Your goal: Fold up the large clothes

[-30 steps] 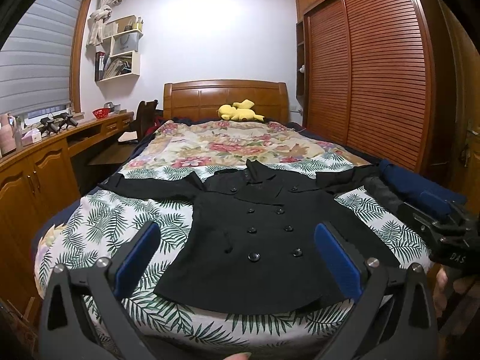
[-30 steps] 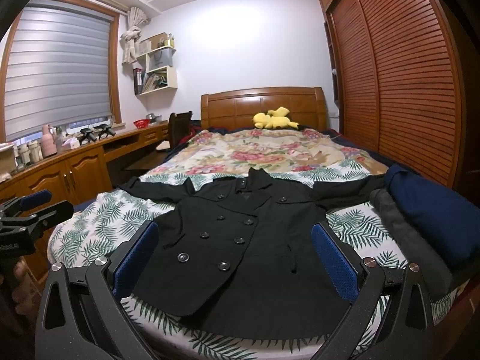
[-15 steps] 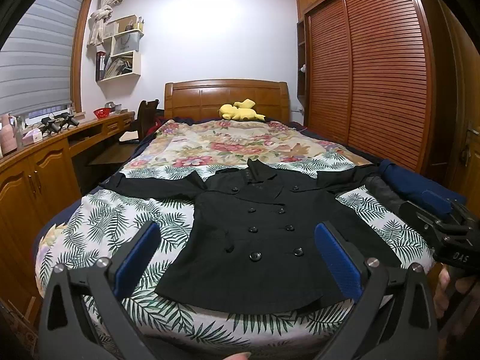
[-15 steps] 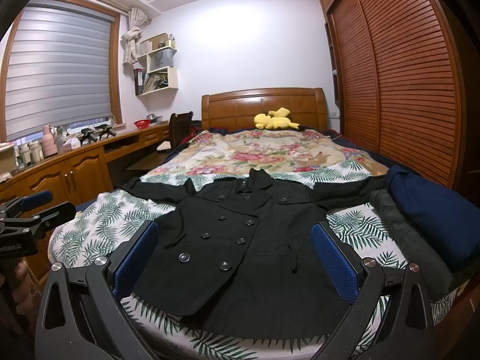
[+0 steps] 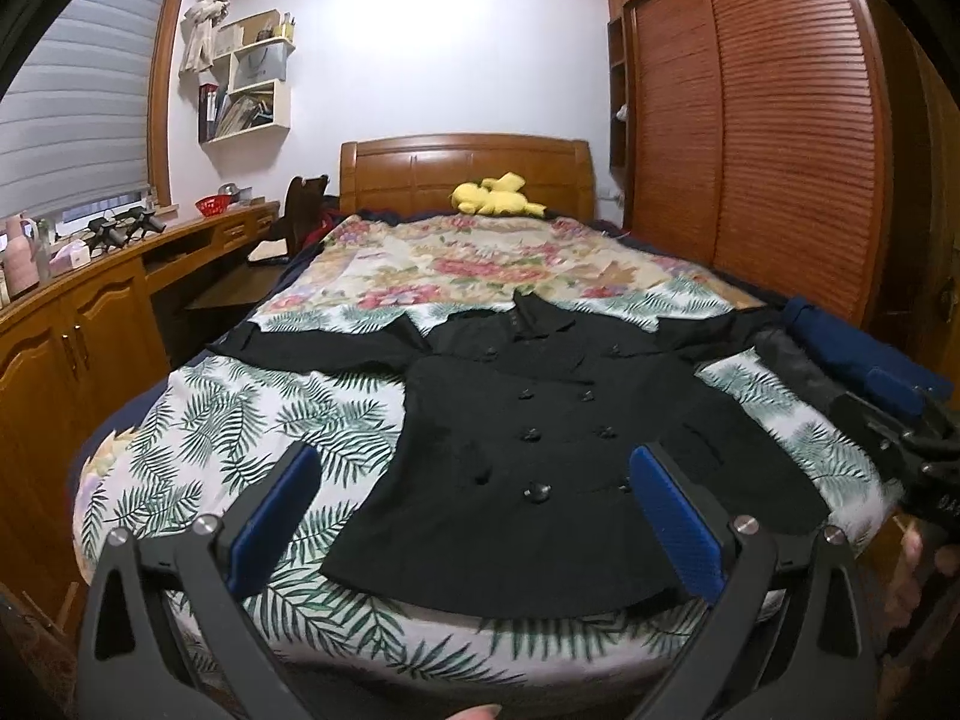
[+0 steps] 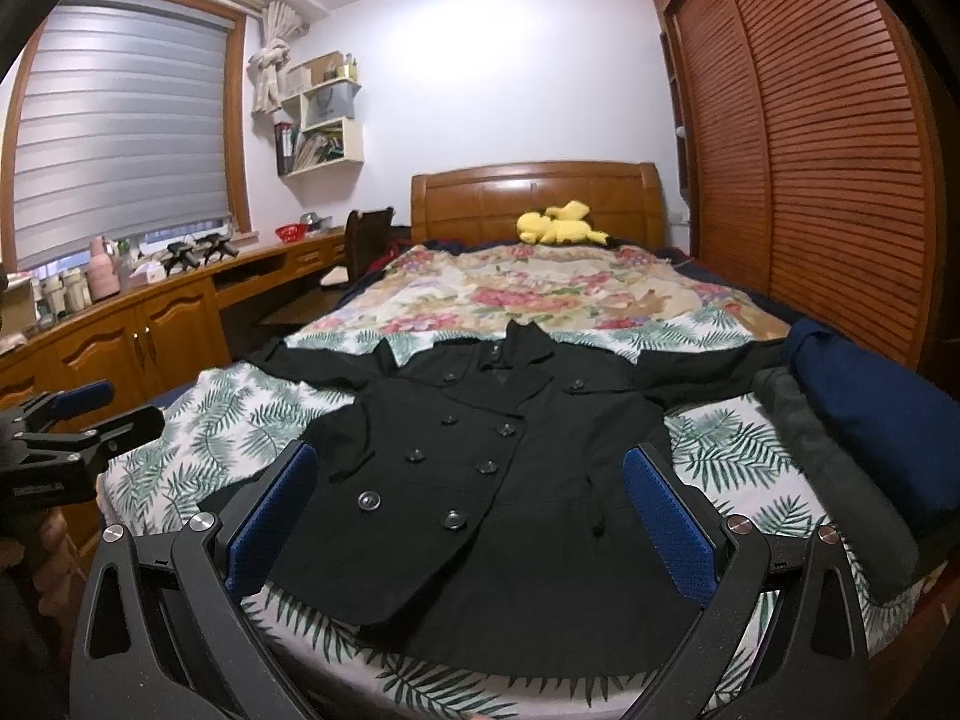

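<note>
Your left gripper (image 5: 474,510) is spread wide with nothing between its blue pads (image 5: 273,516), hovering short of the black double-breasted coat's (image 5: 558,456) hem. Your right gripper (image 6: 471,507) is equally wide apart and empty, also short of the hem, toward the coat's other side.

The coat lies flat and face up on the palm-leaf sheet (image 5: 240,420) at the foot of the bed, buttoned, collar toward the headboard (image 5: 465,171), both sleeves stretched straight out sideways. Nothing lies on the coat or between it and either gripper.

Close beside the coat's right sleeve sit a grey folded garment (image 6: 834,468) and a navy one (image 6: 882,414); the sleeve end reaches up to them. Beyond the collar a floral blanket (image 5: 480,258) covers the bed, with a yellow plush toy (image 5: 495,195) against the headboard. Left of the coat runs a wooden desk counter (image 6: 174,300) under the window blind (image 6: 120,126); right of it, louvred wardrobe doors (image 6: 822,162).
</note>
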Demonstrator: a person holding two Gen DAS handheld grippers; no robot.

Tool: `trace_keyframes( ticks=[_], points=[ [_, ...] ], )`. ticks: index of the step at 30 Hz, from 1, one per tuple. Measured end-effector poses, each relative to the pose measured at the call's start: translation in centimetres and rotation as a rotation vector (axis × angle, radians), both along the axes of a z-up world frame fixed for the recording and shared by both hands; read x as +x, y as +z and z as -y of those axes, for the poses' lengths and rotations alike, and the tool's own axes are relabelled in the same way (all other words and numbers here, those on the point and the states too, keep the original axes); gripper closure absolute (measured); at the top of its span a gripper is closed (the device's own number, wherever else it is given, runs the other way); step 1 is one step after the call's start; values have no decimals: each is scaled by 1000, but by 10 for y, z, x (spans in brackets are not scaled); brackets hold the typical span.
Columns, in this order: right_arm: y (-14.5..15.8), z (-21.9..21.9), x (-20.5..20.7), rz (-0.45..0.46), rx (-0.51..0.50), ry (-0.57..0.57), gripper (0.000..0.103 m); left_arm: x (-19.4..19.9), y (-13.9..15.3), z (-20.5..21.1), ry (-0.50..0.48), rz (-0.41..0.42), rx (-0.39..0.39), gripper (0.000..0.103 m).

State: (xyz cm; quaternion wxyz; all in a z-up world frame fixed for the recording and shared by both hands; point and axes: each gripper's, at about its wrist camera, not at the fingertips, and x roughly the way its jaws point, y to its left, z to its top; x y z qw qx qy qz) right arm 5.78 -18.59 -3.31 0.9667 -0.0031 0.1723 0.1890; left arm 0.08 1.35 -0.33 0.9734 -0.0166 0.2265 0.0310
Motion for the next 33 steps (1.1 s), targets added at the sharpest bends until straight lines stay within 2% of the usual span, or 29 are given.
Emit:
trace_keyframes(
  ticks=[5,10,15,20,26,29,33],
  points=[
    [-14,-4,20,-51,-9,15,0,18,-17,-12,0,-43,-30,0],
    [-26,-7,40,-73,-23,27,0,36,-39,-13,-50,-93,-36,0],
    [-42,-15,69,-96,-41,40,0,60,-71,-15,-84,-178,-84,0],
    [-57,-24,101,-118,-60,57,0,85,-95,-23,-82,-226,-81,0],
    [-70,-48,146,-143,-76,108,0,121,-104,-53,-59,-242,-90,0],
    [-68,-67,168,-144,-77,145,0,138,-107,-73,-57,-266,-96,0],
    [-61,-96,200,-129,-66,205,0,159,-113,-103,-8,-294,-91,0]
  ],
)
